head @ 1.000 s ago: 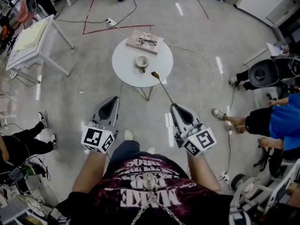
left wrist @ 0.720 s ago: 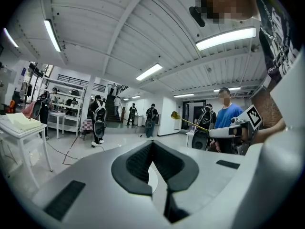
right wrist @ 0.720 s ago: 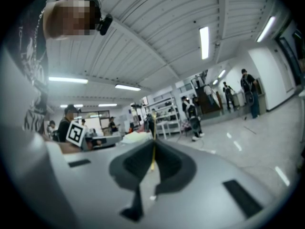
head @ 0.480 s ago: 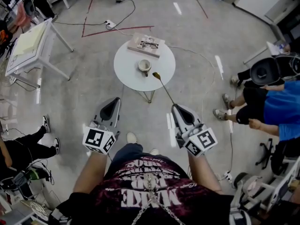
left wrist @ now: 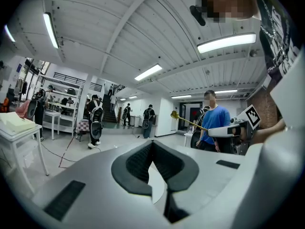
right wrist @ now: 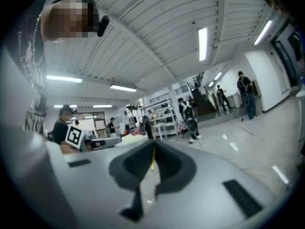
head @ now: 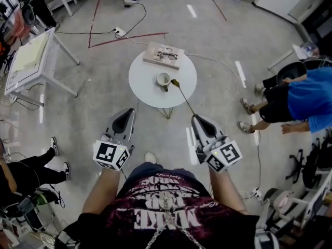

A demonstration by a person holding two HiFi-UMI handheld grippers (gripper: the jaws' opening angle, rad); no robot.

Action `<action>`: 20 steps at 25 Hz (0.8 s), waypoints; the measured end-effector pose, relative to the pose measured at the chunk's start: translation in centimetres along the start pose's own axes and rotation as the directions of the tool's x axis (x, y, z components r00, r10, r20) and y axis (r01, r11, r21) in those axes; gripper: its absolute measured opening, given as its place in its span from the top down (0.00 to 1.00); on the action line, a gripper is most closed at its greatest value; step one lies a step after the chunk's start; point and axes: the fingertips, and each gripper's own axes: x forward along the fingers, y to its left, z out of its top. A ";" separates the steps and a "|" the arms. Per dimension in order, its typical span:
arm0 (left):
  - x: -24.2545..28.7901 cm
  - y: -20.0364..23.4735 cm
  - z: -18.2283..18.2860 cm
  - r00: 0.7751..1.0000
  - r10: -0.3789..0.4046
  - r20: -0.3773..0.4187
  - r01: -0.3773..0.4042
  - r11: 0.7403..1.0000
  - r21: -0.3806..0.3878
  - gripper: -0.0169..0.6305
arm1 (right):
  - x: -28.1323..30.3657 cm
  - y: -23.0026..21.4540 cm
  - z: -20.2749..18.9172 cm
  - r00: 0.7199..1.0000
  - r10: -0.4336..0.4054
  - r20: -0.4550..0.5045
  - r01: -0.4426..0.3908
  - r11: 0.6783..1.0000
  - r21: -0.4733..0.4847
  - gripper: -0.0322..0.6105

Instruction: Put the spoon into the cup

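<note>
We clamp the spoon [head: 182,93] in our right hand-held gripper [head: 198,119], its bowl beside the cup [head: 164,80], not yet inside; our left hand-held gripper [head: 127,113] is closed and empty.

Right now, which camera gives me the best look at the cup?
The head view: the cup stands in plain sight on the round white table, with the spoon ending just right of it. Neither gripper view shows the cup; the left one catches only the spoon in the right gripper.

Both forearms extended, left tool [head: 128,111] level, jaws together, empty, right tool [head: 196,117] level, clamped on spoon [head: 184,97]
</note>
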 end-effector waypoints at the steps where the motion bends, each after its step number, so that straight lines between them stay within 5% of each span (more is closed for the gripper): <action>1: 0.0 0.6 0.2 1.000 -0.004 0.002 0.004 1.000 0.001 0.93 | 0.4 0.1 0.1 1.000 -0.006 0.002 0.006 1.000 -0.001 0.89; 12: 1.1 5.0 1.2 0.999 -0.031 0.017 0.031 0.999 -0.011 0.93 | 4.3 1.2 1.2 0.999 -0.035 0.003 0.035 0.999 -0.021 0.89; 20: 3.9 5.8 0.4 1.000 -0.022 0.005 0.022 1.000 -0.016 0.93 | 5.7 -2.5 2.4 0.999 -0.044 0.016 0.044 0.999 -0.027 0.89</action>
